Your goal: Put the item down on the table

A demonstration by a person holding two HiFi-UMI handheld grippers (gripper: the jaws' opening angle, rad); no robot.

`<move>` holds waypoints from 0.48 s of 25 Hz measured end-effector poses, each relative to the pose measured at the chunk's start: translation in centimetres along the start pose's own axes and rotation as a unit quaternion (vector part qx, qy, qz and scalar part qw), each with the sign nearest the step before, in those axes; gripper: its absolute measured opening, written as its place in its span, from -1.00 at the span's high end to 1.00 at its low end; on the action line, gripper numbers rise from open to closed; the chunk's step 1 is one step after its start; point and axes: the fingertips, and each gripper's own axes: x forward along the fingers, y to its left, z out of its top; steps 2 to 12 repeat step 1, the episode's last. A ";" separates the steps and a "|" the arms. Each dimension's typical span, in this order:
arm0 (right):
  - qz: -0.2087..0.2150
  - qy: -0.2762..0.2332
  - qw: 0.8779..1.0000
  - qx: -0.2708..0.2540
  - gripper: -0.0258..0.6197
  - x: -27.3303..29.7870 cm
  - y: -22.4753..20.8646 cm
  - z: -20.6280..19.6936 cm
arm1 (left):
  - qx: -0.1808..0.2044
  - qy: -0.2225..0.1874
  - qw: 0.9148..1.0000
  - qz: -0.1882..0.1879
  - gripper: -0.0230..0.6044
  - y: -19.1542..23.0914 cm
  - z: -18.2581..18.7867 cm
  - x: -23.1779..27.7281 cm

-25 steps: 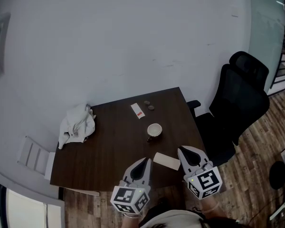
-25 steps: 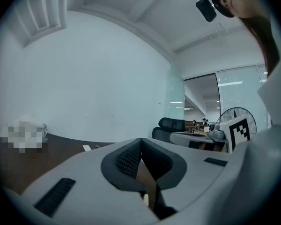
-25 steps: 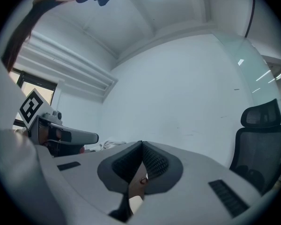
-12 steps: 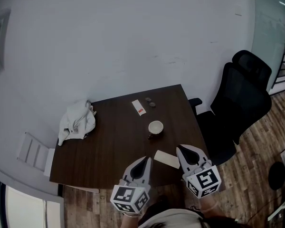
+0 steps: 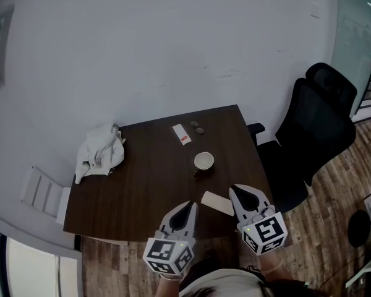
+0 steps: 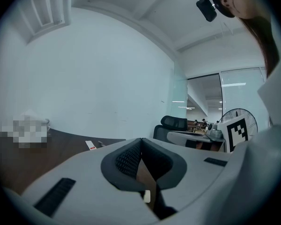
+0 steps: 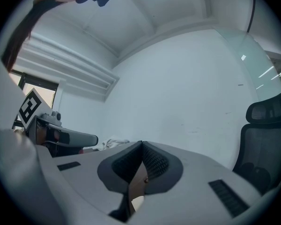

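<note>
A dark wooden table stands against the wall. My left gripper hovers over the table's near edge, jaws closed with nothing between them. My right gripper hangs at the near right corner, also shut and empty. Just left of the right gripper's tip a beige card lies flat on the table. Farther back stand a small cup, a white slip with a red end and two small round things. In each gripper view the dark pads meet at the tip.
A crumpled white cloth lies at the table's back left corner. A black office chair stands to the right of the table. A white slatted panel leans at the left. Wooden floor shows around the table.
The view has drifted slightly, so the table sits a little higher and to the right. Both grippers stay shut in nearly the same place.
</note>
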 end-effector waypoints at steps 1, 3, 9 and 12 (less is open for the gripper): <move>-0.001 0.000 1.000 0.001 0.90 0.1 0.0 0.0 | 0.000 0.000 1.000 0.000 0.87 0.1 0.0 0.1; -0.001 0.000 1.000 0.001 0.90 0.1 0.0 0.0 | 0.000 0.000 1.000 0.000 0.87 0.1 0.0 0.1; -0.001 0.000 1.000 0.001 0.90 0.1 0.0 0.0 | 0.000 0.000 1.000 0.000 0.87 0.1 0.0 0.1; -0.001 0.000 1.000 0.001 0.90 0.1 0.0 0.0 | 0.000 0.000 1.000 0.000 0.87 0.1 0.0 0.1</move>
